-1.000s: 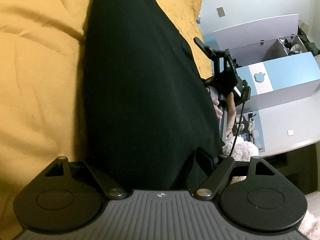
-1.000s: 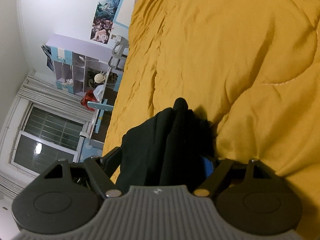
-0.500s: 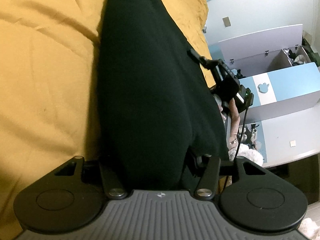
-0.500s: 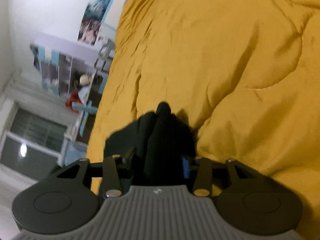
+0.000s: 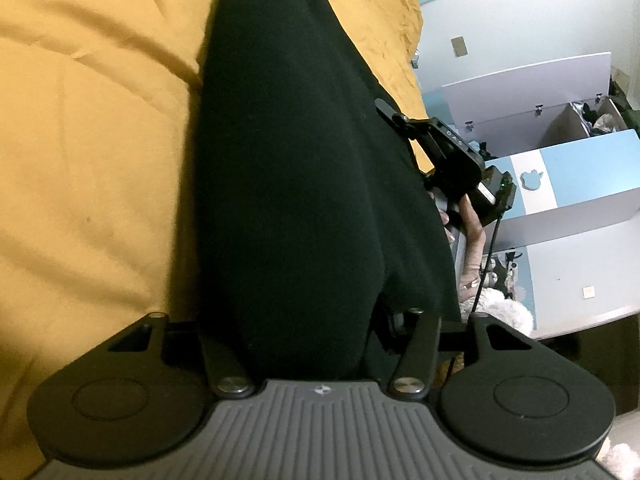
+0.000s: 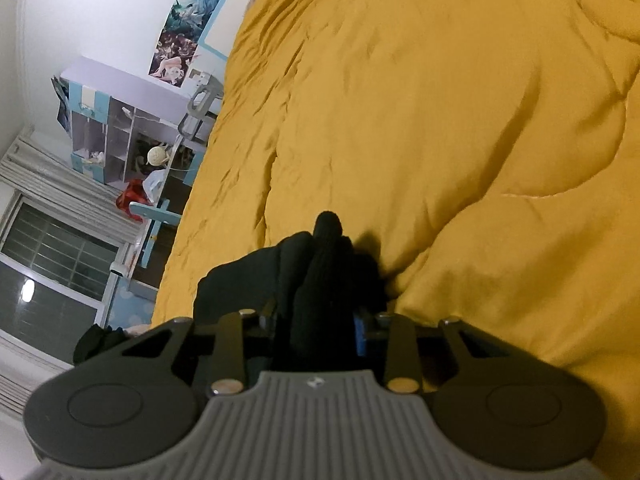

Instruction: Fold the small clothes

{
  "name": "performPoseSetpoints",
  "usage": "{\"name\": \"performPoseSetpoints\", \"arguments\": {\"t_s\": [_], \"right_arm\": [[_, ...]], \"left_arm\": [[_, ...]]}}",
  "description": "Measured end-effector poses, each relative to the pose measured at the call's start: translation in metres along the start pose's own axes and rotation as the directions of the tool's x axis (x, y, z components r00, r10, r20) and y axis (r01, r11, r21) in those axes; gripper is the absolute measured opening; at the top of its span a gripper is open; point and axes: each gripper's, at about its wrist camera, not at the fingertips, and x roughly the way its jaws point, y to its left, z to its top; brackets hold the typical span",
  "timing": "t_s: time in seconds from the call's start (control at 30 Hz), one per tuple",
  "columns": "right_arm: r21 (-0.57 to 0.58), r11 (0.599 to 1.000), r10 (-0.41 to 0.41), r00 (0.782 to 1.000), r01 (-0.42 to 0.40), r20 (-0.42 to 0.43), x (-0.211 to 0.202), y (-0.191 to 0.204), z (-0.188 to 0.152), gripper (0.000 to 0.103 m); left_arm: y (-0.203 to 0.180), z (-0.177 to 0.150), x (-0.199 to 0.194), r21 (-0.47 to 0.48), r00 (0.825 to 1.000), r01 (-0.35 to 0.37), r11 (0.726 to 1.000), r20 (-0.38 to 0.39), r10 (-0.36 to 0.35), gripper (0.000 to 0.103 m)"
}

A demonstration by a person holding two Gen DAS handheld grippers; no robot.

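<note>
- Left wrist view: black garment stretched across the yellow quilt; left gripper clamped on its near edge; right gripper pinching the far side.
- Right wrist view: right gripper's jaws, just closing, clamp bunched black cloth; window and shelving visible only here.

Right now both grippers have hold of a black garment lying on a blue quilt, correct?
Not quite. The quilt is mustard yellow, not blue, as the right wrist view shows. The left gripper and right gripper have both just been closing on the black garment.
</note>
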Motion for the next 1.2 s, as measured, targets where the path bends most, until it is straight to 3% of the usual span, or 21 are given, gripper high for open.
{"name": "performPoseSetpoints", "arguments": {"t_s": [0.13, 0.4, 0.57, 0.77, 1.07, 1.2], "right_arm": [[-0.012, 1.000, -0.008, 1.000, 0.009, 0.017, -0.004, 0.008, -0.001, 0.025], [-0.022, 1.000, 0.015, 0.998, -0.014, 0.067, -0.022, 0.026, -0.003, 0.022], [-0.062, 0.997, 0.045, 0.994, -0.039, 0.095, -0.034, 0.053, -0.004, 0.020], [-0.137, 0.989, 0.072, 0.990, -0.055, 0.124, -0.051, 0.110, -0.005, 0.020], [-0.188, 0.982, 0.027, 0.994, -0.007, 0.106, -0.054, 0.168, -0.011, 0.020], [-0.167, 0.982, -0.083, 0.995, 0.092, 0.058, -0.031, 0.165, -0.019, 0.020]], "left_arm": [[-0.001, -0.001, -0.001, 0.012, 1.000, -0.009, 1.000, 0.013, 0.009, 0.051], [-0.002, -0.001, -0.001, 0.018, 0.999, -0.002, 1.000, 0.035, 0.001, 0.042], [-0.007, 0.003, -0.013, 0.040, 0.998, 0.037, 0.999, 0.056, -0.039, 0.029], [-0.020, 0.007, -0.031, 0.078, 0.991, 0.085, 0.993, 0.094, -0.092, 0.027], [-0.017, -0.002, -0.042, 0.123, 0.980, 0.107, 0.987, 0.157, -0.126, 0.025], [-0.005, -0.006, -0.041, 0.103, 0.988, 0.059, 0.993, 0.134, -0.073, 0.025]]}}
